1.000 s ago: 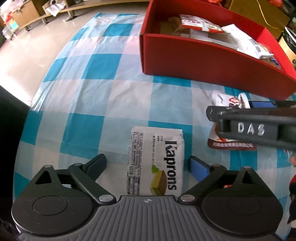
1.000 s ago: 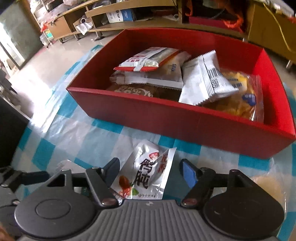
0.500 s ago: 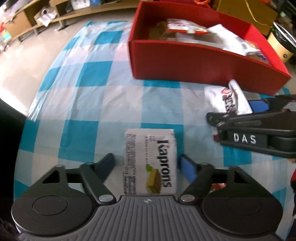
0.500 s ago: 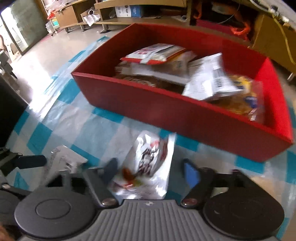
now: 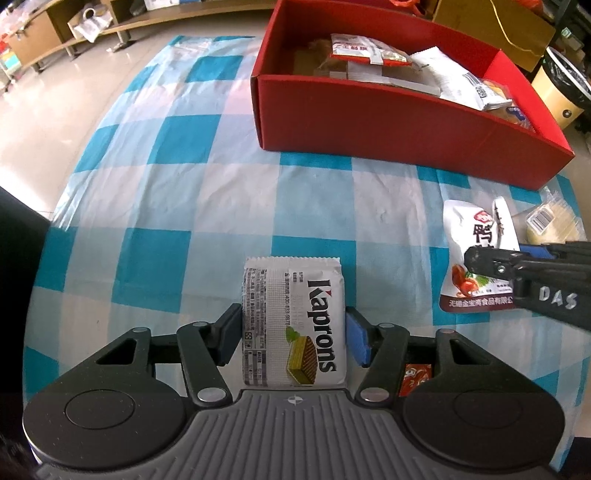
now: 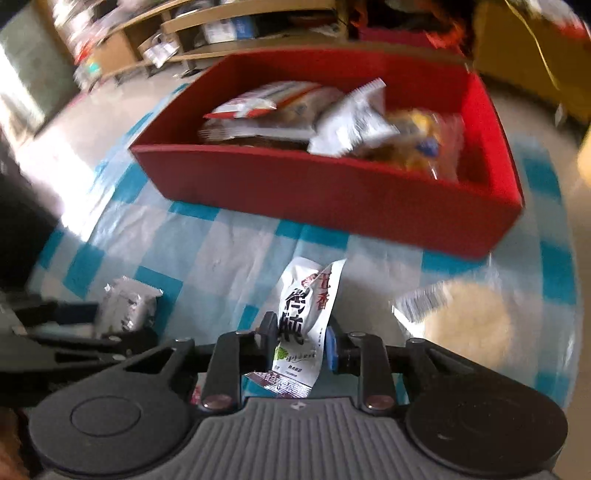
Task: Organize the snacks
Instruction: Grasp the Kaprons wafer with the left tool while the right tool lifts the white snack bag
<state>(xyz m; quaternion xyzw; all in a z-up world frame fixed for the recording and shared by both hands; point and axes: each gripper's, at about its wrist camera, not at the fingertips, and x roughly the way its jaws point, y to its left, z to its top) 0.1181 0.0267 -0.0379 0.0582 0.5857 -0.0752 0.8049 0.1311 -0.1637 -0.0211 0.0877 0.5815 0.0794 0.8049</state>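
We see red box (image 5: pixel 406 122) already holding several snack packets. Our left gripper (image 5: pixel 293 338) has just closed onto Kaprons wafer pack (image 5: pixel 293 325); right gripper (image 6: pixel 297 341) clamped on white pouch (image 6: pixel 306 314). Both packs near cloth, not yet boxed. Clear-wrapped snack (image 5: pixel 550 223) awaits on tablecloth (image 5: pixel 184 184).

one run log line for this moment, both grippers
left gripper: shut on white Kaprons wafer pack | right gripper: shut on white printed snack pouch

Looks like a small shop or storeroom. Glossy tiled floor (image 5: pixel 55 85); low wooden shelving (image 5: pixel 122 22) at 11 o'clock with boxes and bags. Table under blue-checked plastic cloth (image 5: pixel 177 177). Lined bin (image 5: pixel 561 92) at 2 o'clock.
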